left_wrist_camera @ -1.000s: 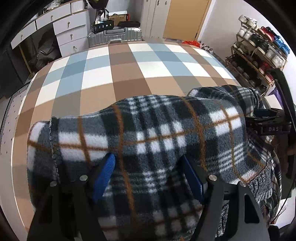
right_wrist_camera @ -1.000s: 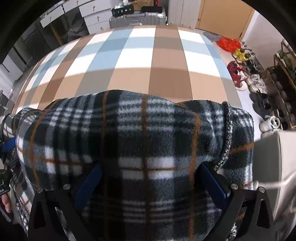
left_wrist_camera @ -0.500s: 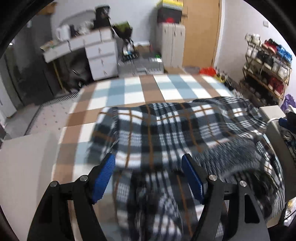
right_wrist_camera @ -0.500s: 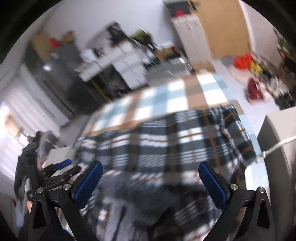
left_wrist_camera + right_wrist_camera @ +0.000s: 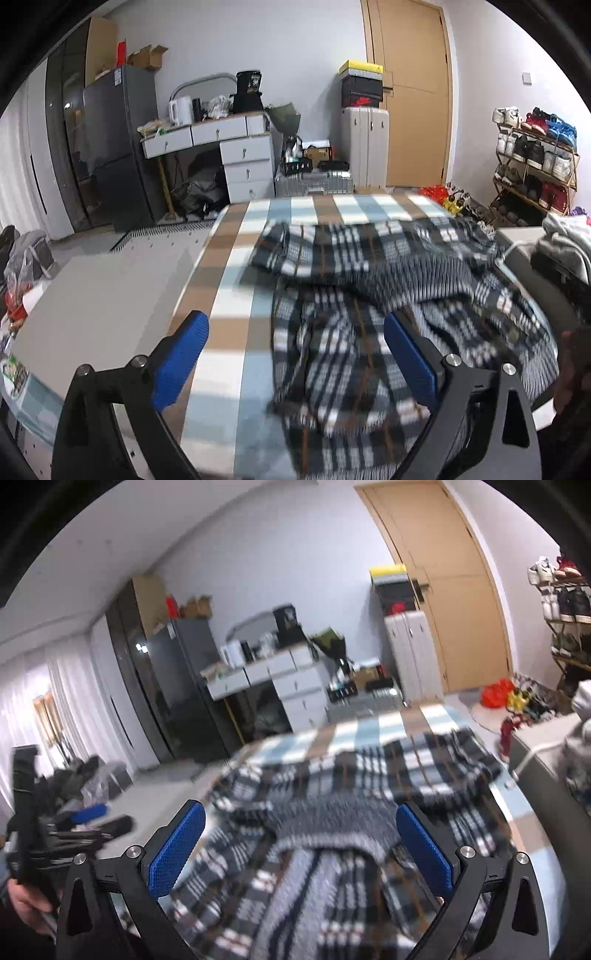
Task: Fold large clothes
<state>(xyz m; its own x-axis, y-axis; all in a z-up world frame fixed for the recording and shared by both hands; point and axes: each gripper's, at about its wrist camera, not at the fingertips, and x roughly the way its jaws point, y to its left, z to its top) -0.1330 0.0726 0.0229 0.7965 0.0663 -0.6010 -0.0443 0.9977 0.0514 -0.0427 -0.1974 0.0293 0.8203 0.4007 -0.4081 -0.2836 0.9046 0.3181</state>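
A black, white and orange plaid fleece garment is lying in loose layers across the right-hand half of a checked bedcover, its far fold reaching toward the cover's far edge and its near end spilling to the near edge, beneath both tools. The left gripper is hanging above the near edge with its blue-padded jaws opening wide; the cloth is showing between and below them, but neither pad is pressing on it, so the tool is carrying nothing. The right gripper is likewise hovering with its jaws spread wide over a grey inner lining turned up at the middle of the pile, and it too is gripping nothing. The garment is blurring in both views, and a ridge of fabric along its middle appears raised rather than flat, which suggests a fold laid over toward the far edge and not yet smoothed. Both tools being empty and clear of the cloth reads as a release between folds, leaving the person free to choose the next hold. In the right wrist view the left tool is showing at the far left, held in a hand. Beyond the bed, a white desk, a wooden door and a shoe rack are lining the room.
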